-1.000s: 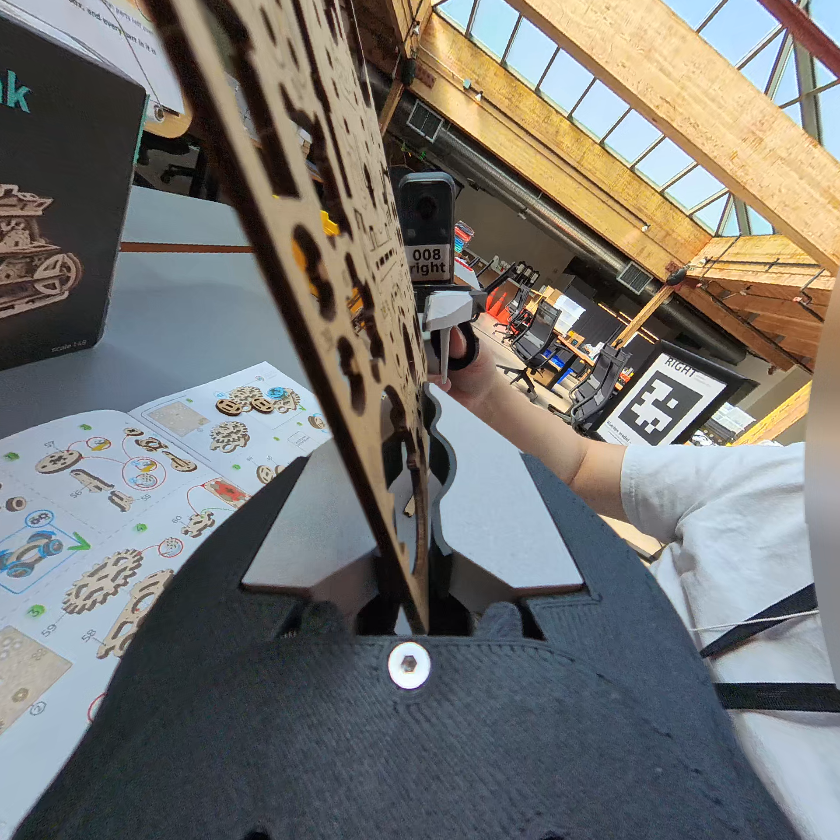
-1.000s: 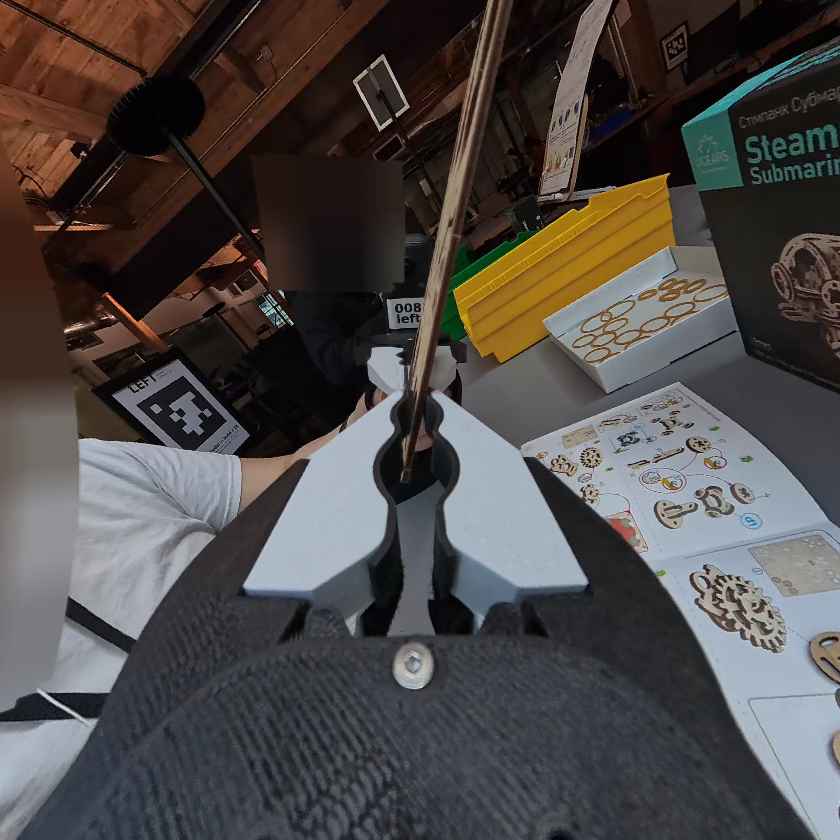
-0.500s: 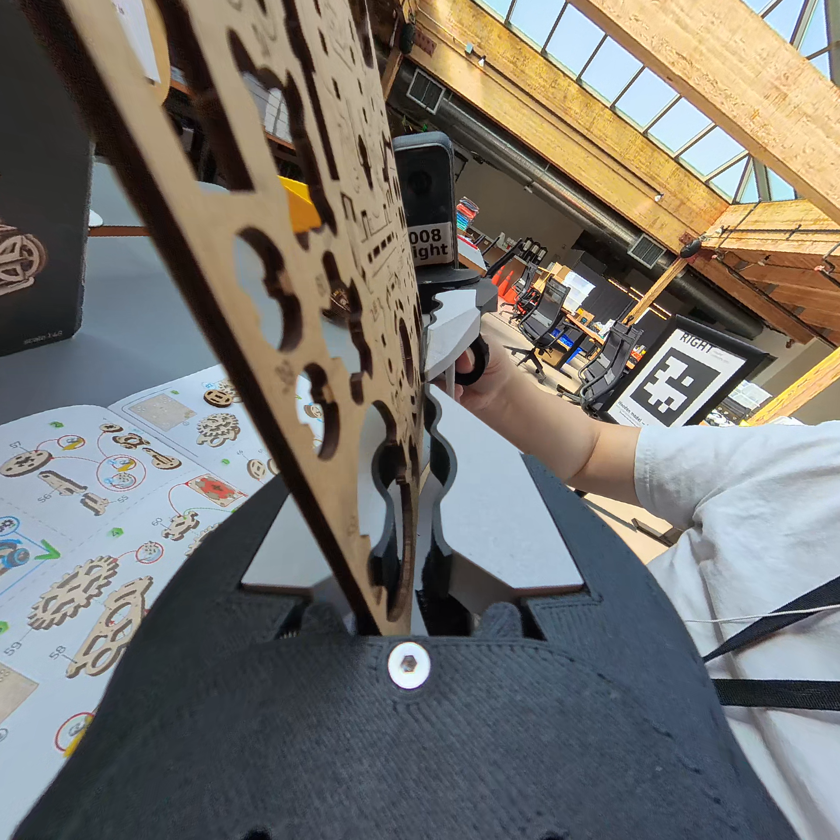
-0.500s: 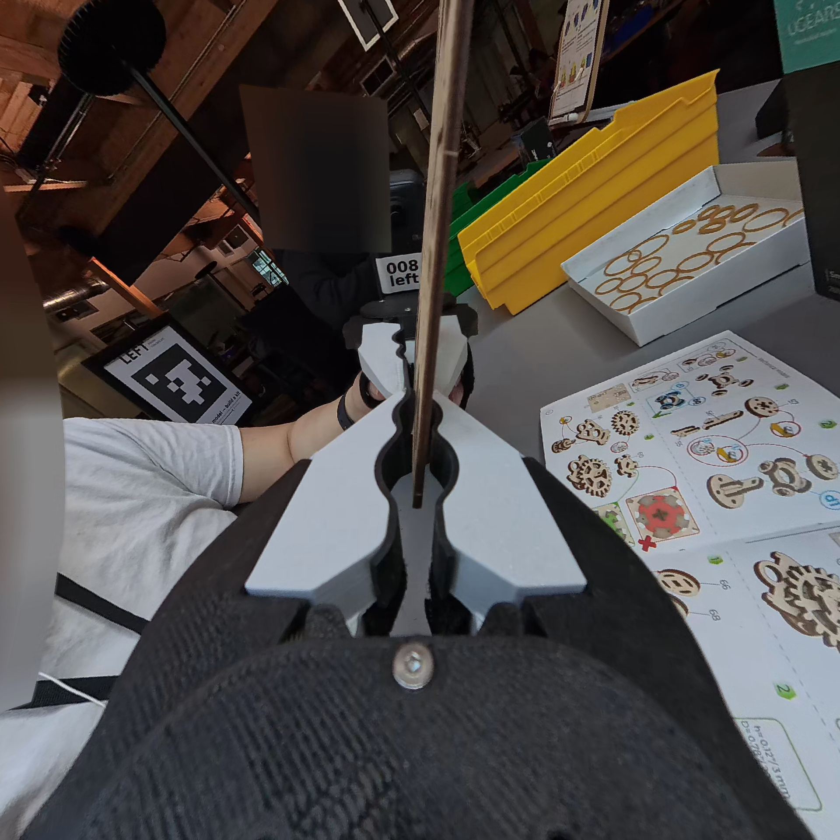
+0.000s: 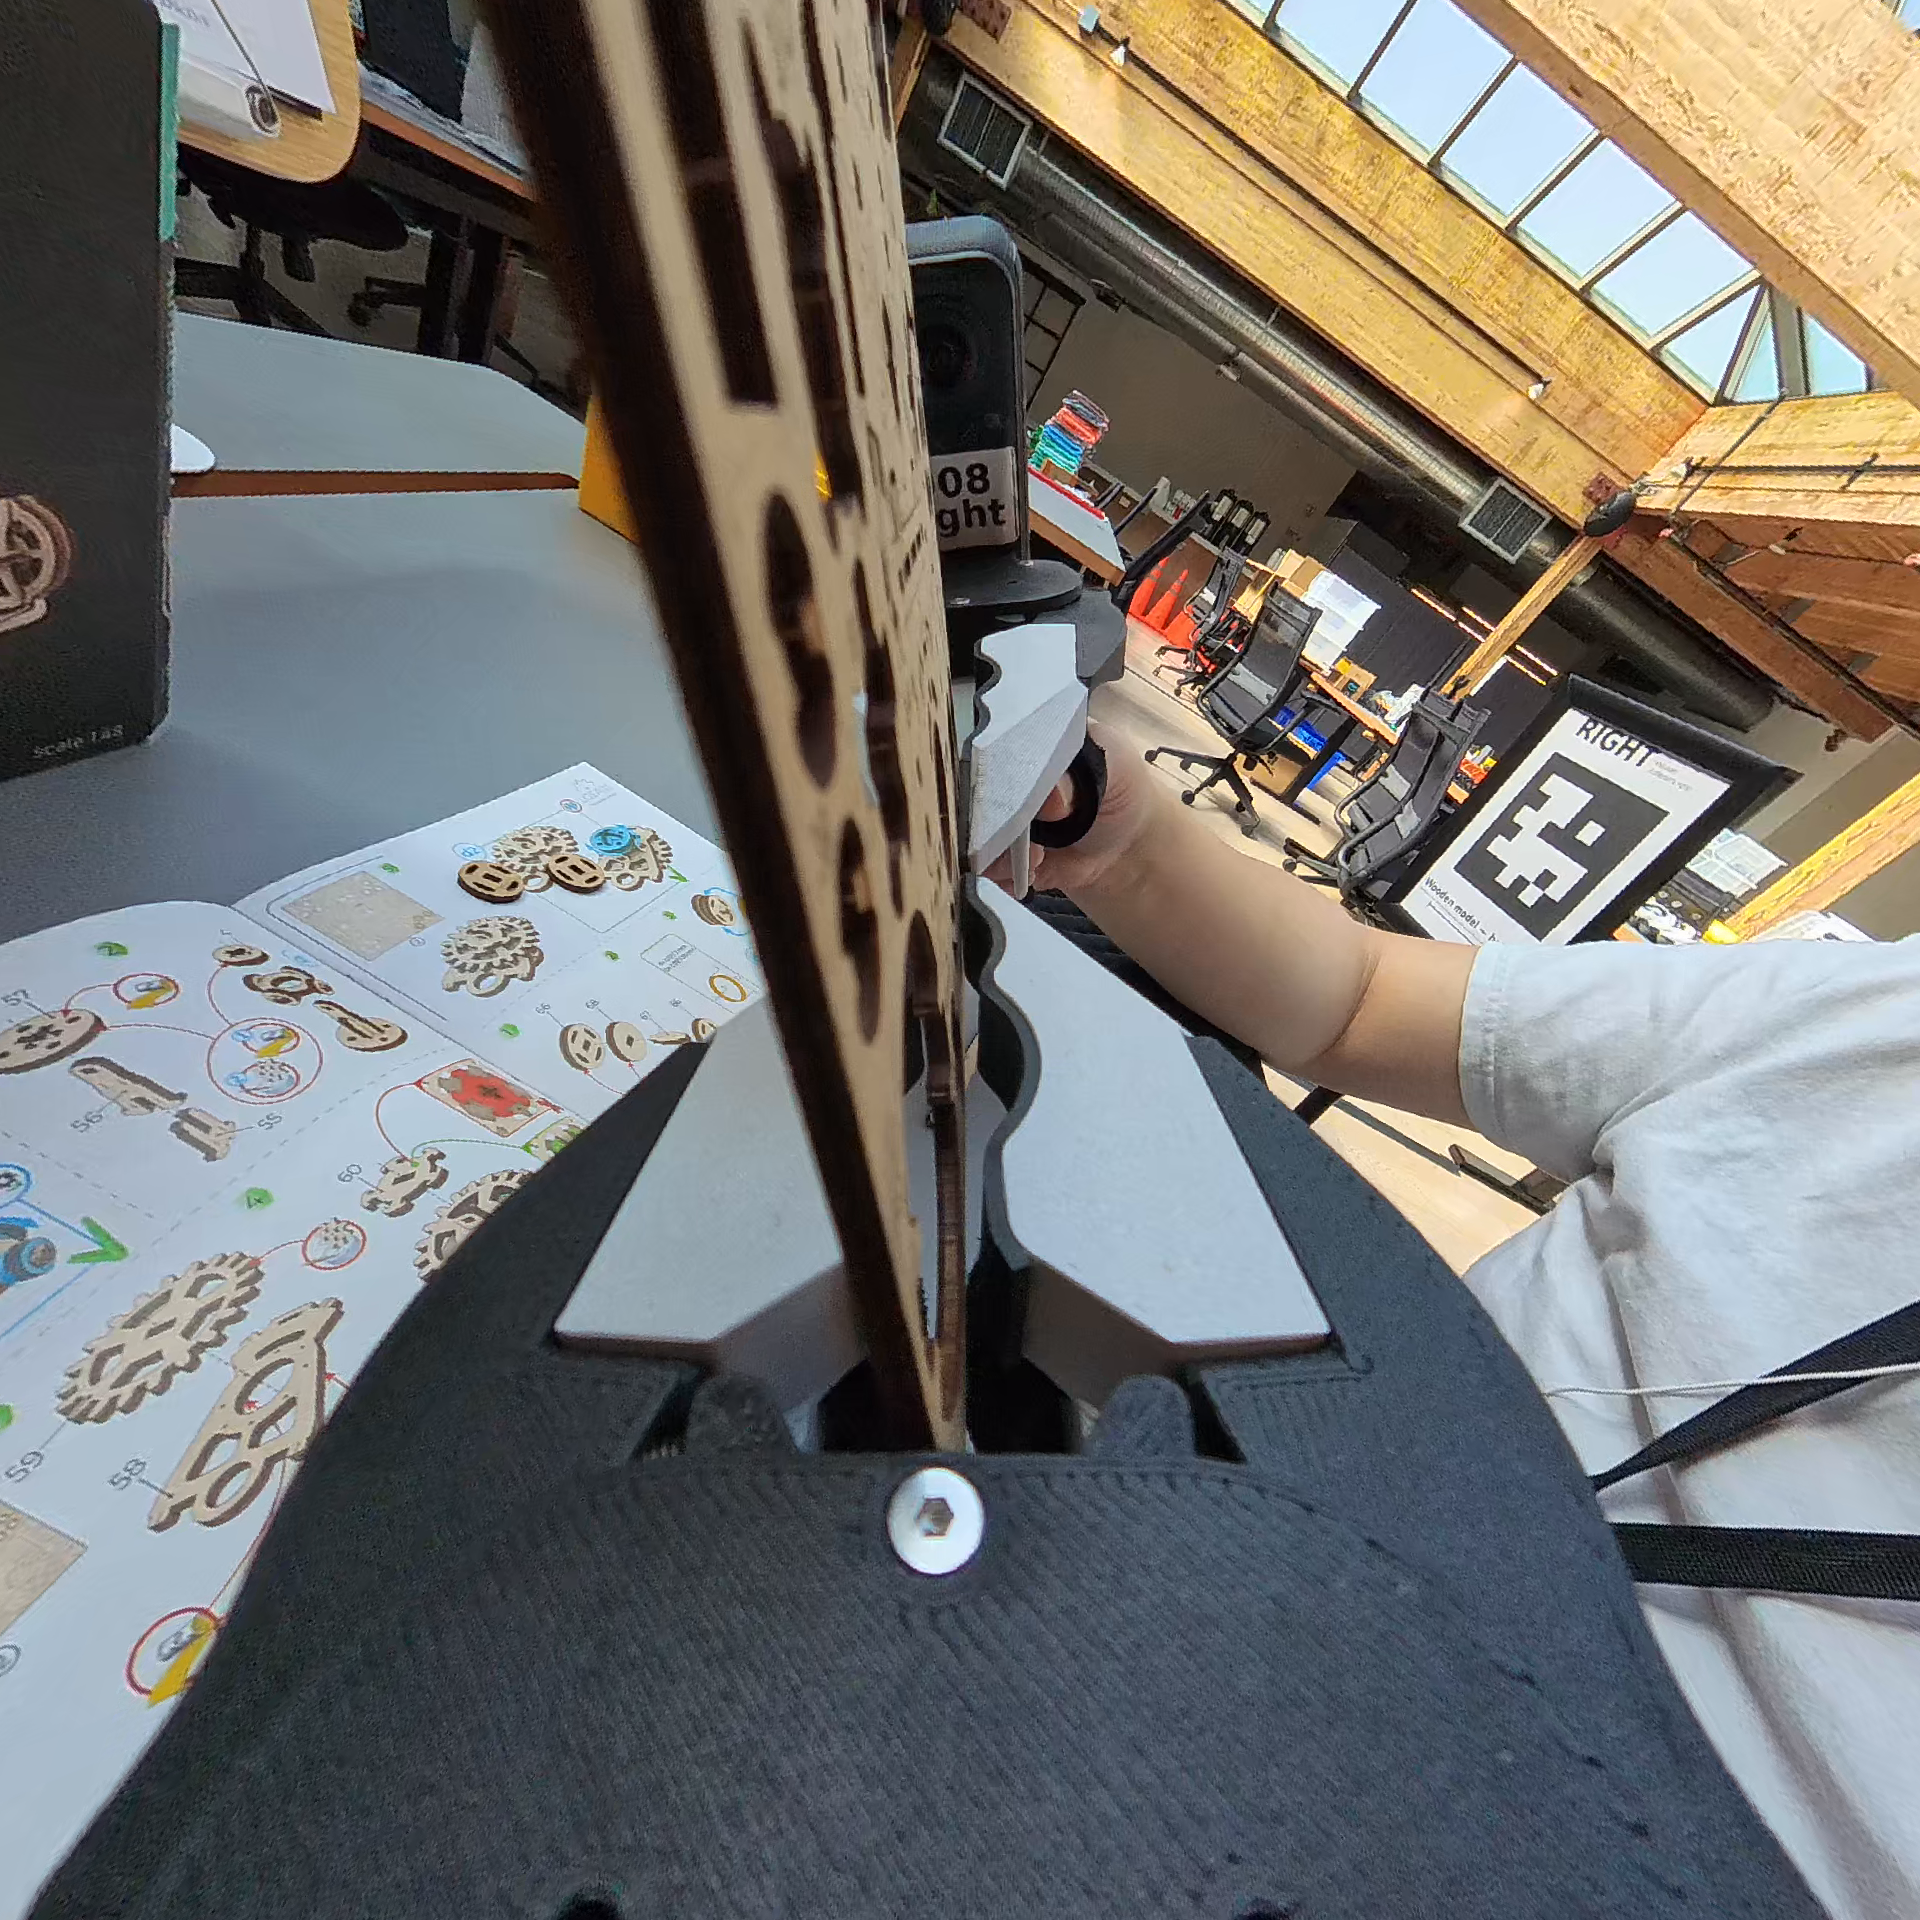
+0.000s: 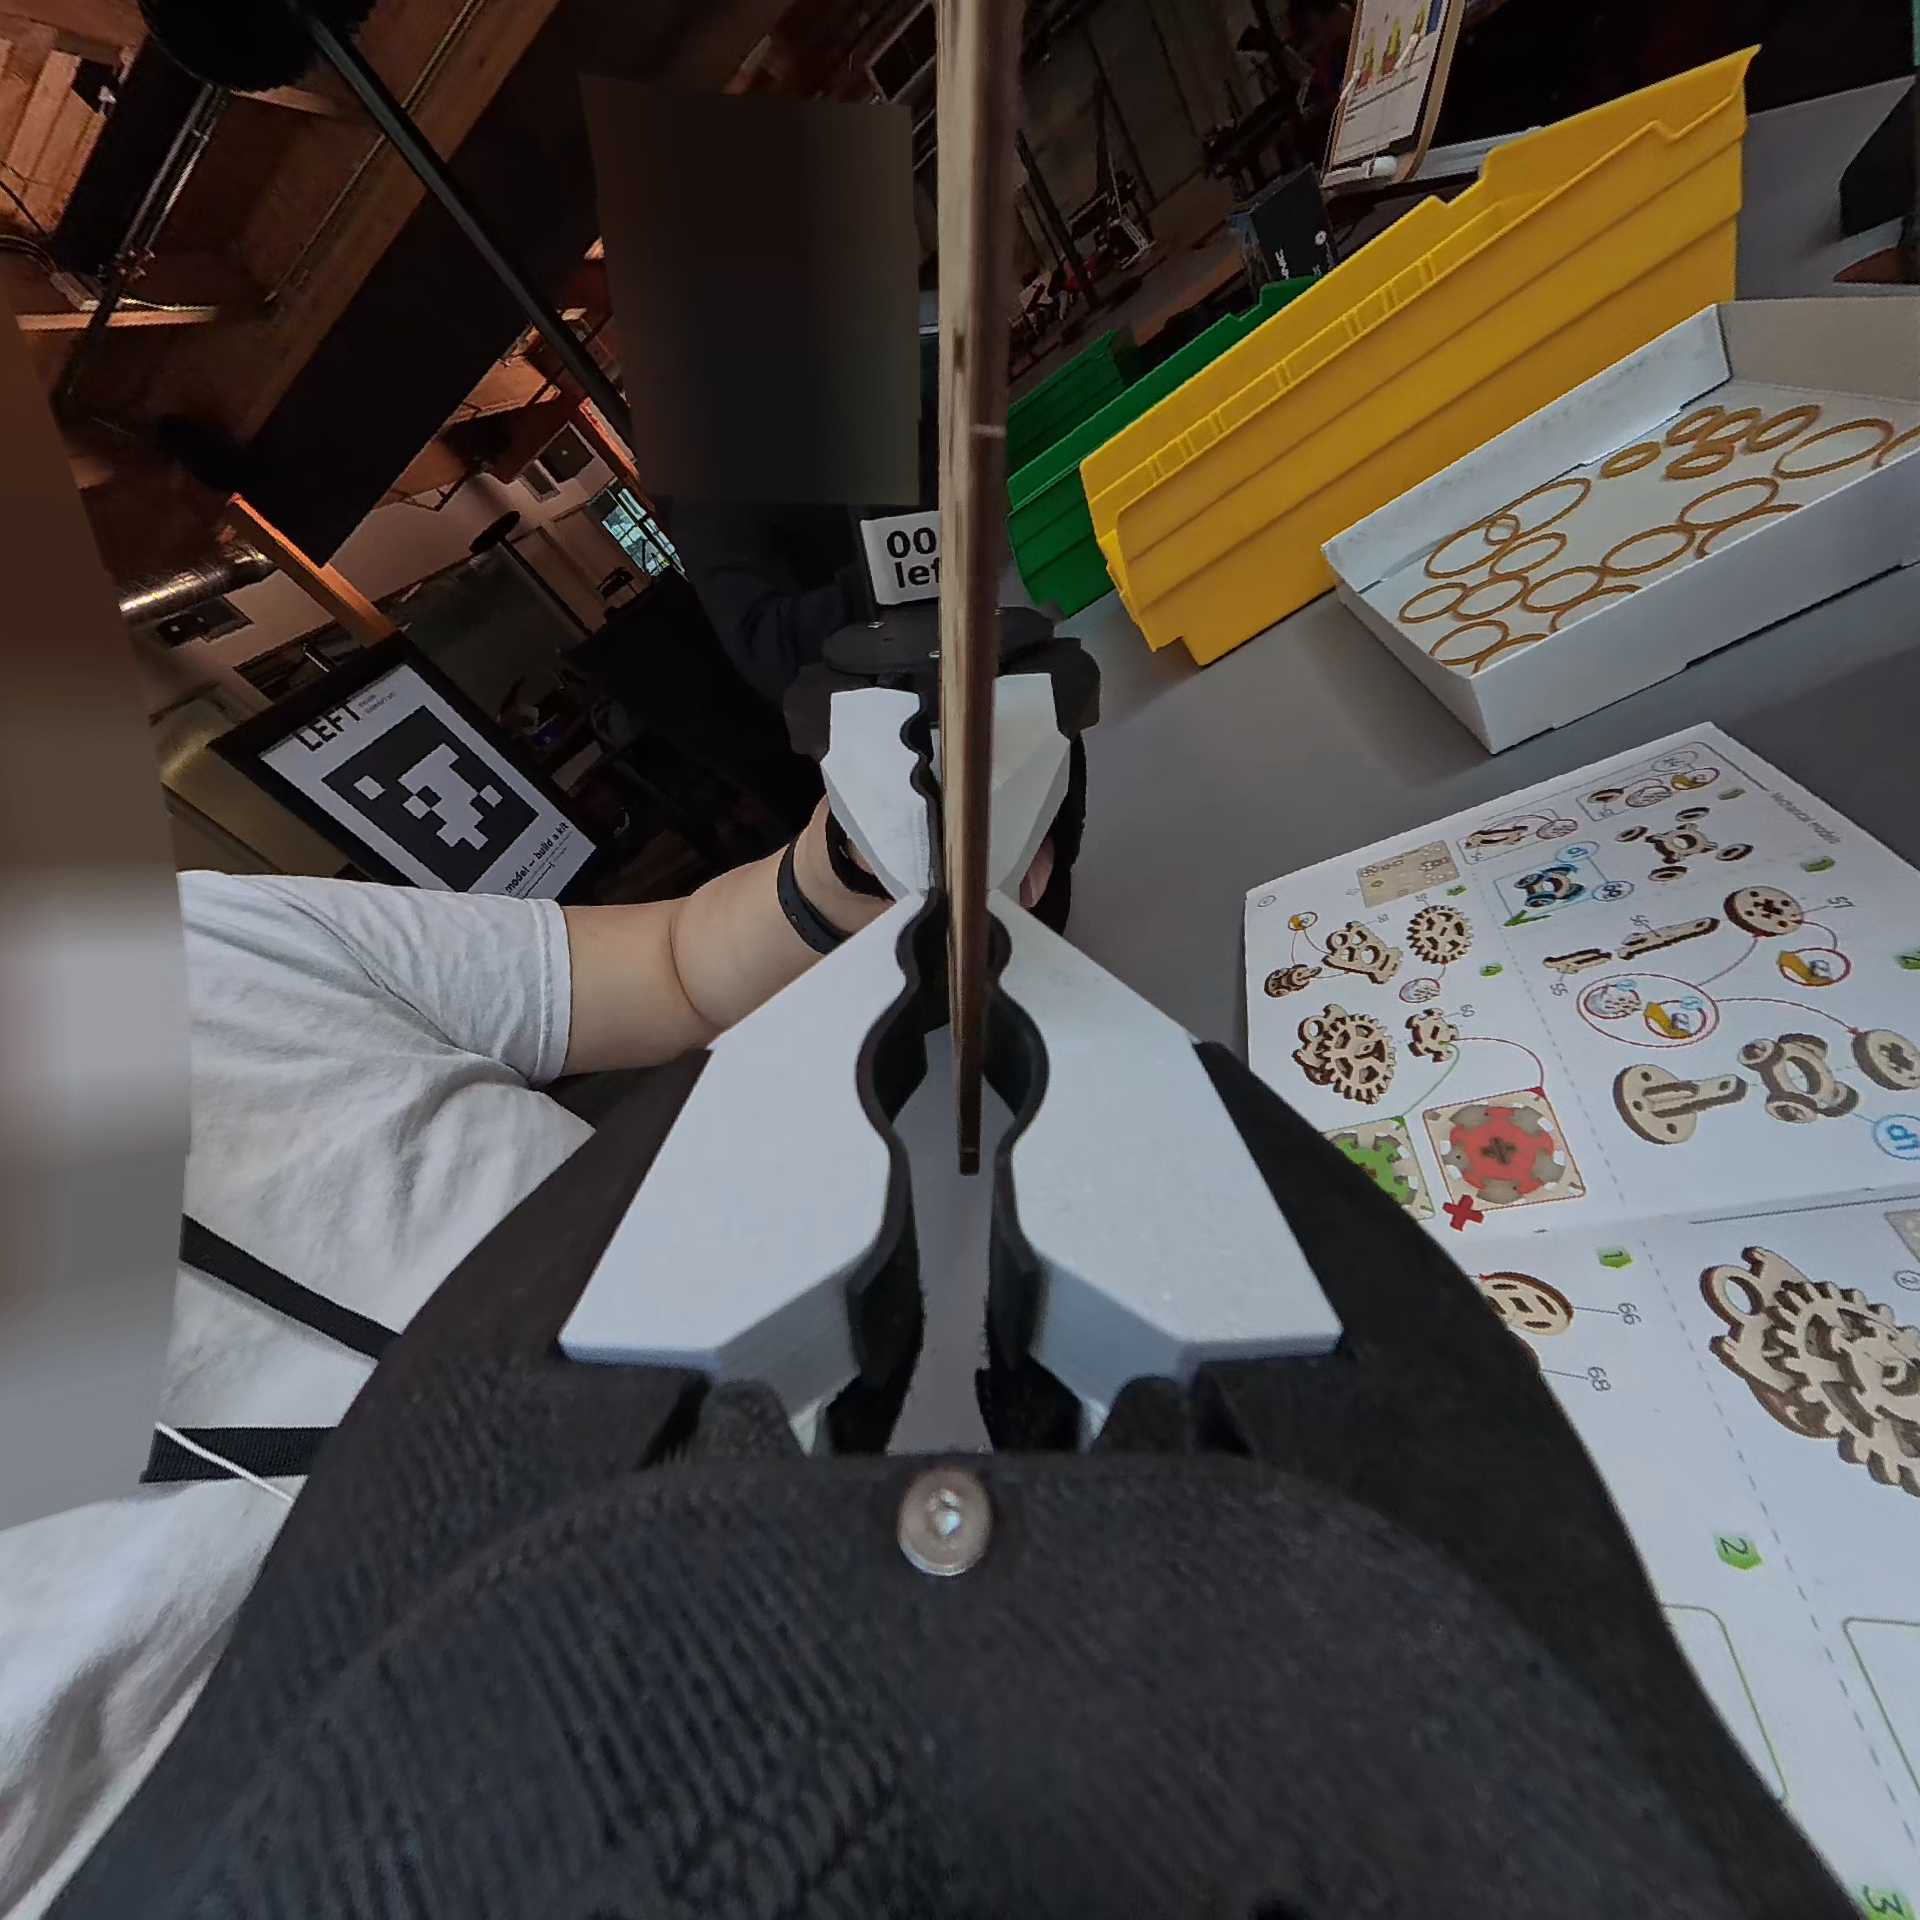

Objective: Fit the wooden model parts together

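A laser-cut wooden sheet (image 5: 748, 520) with many cut-out holes stands upright between both grippers. My left gripper (image 5: 940, 935) is shut on its lower edge, with the sheet running down to the base of the fingers. In the right wrist view the sheet (image 6: 971, 520) shows edge-on. My right gripper (image 6: 956, 914) is shut on it, its tips close on both faces, and the sheet's end sits in the round recess. The grippers face each other nearly tip to tip. A finger (image 5: 1023, 769) of the right gripper shows just beyond the sheet.
An open instruction booklet (image 5: 260, 1091) lies on the grey table (image 5: 395, 644) with loose wooden discs (image 5: 520, 873) on it. A black box (image 5: 73, 416) stands at the left. A yellow bin (image 6: 1403, 343), a green bin (image 6: 1060, 436) and a white tray (image 6: 1662, 665) of wooden rings stand behind. The grippers are tip to tip, or close to it.
The sheet has swung more upright and edge-on in both views. Its end has slid deeper between the right gripper's fingers. The two grippers have come closer together.
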Available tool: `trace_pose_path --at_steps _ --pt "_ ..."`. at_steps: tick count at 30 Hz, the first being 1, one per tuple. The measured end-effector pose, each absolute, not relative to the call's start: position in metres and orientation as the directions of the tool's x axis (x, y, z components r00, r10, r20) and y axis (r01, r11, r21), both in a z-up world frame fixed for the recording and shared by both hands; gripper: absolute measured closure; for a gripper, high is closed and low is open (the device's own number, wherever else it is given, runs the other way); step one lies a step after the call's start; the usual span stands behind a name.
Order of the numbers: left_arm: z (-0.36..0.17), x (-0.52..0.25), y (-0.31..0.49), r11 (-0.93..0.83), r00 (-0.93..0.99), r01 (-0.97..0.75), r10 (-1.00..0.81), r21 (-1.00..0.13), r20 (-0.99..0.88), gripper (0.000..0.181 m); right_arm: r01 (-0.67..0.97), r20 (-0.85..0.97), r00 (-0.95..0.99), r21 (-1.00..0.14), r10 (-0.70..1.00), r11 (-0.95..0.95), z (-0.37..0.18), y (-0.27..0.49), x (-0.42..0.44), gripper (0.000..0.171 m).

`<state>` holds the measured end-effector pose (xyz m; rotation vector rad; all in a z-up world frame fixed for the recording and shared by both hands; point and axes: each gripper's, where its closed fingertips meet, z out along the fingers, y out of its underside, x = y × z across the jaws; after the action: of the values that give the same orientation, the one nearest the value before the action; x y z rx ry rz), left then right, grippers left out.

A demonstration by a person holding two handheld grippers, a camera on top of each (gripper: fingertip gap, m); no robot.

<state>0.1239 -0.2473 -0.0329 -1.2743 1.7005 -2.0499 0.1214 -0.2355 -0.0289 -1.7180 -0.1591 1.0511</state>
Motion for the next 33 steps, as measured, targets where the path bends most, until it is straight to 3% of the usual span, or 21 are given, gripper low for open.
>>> trace_pose_path --at_steps 33 --pt "-0.045 0.135 -0.244 -0.315 -0.506 -0.343 -0.732 -0.885 0.457 0.181 -0.251 -0.486 0.718 -0.849 0.499 -0.466 -0.046 -0.235 0.134 0.166"
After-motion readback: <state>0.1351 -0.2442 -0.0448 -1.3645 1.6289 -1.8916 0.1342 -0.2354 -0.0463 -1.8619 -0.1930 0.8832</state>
